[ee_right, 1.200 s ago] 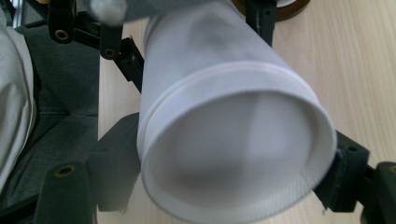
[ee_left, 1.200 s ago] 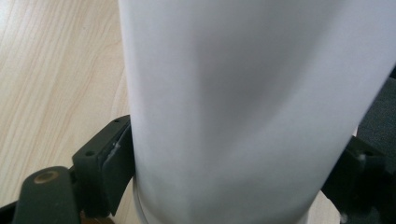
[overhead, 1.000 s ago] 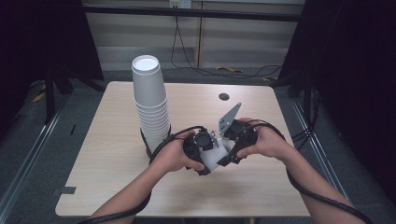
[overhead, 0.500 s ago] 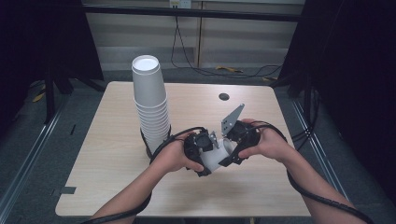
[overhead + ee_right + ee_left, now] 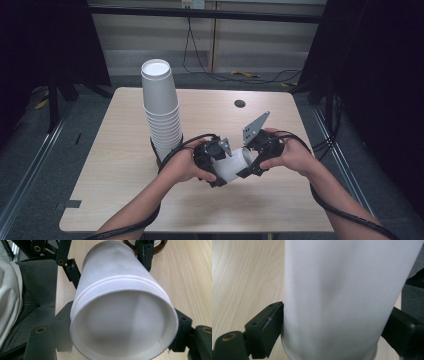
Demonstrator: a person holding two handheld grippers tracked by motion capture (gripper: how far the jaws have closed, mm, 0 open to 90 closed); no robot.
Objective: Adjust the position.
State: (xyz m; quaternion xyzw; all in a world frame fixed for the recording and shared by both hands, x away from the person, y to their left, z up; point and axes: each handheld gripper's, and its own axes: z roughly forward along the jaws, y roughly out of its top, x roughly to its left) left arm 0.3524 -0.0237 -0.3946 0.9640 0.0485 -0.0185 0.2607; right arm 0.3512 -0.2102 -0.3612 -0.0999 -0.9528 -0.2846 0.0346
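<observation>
In the high view, a tall stack of white paper cups (image 5: pixel 161 107) stands upside down at the left of the pale wooden table (image 5: pixel 280 210). Just right of it, both hands meet over the table's middle: the left gripper (image 5: pixel 212 162) and the right gripper (image 5: pixel 252 162) share a pair of nested white paper cups (image 5: pixel 232 163) lying on its side between them. Compared with a second ago, the grippers and cups sit in nearly the same place; any pull apart is too small to see.

In the left gripper view, the black jaws press both sides of the white cup wall (image 5: pixel 342 297), narrow and clamped on it, near the cup's closed end.

In the right gripper view, the jaws clamp the outer cup just behind its rolled rim (image 5: pixel 125 322); a second rim line behind it suggests one cup is sleeved over another. The left gripper's jaws show farther off, holding the far end.

The step looks like separating the cups. It would go best with a straight pull along the cups' axis, a slight twist to break the fit, and light pressure, since squeezing crushes the paper and locks them tighter.
</observation>
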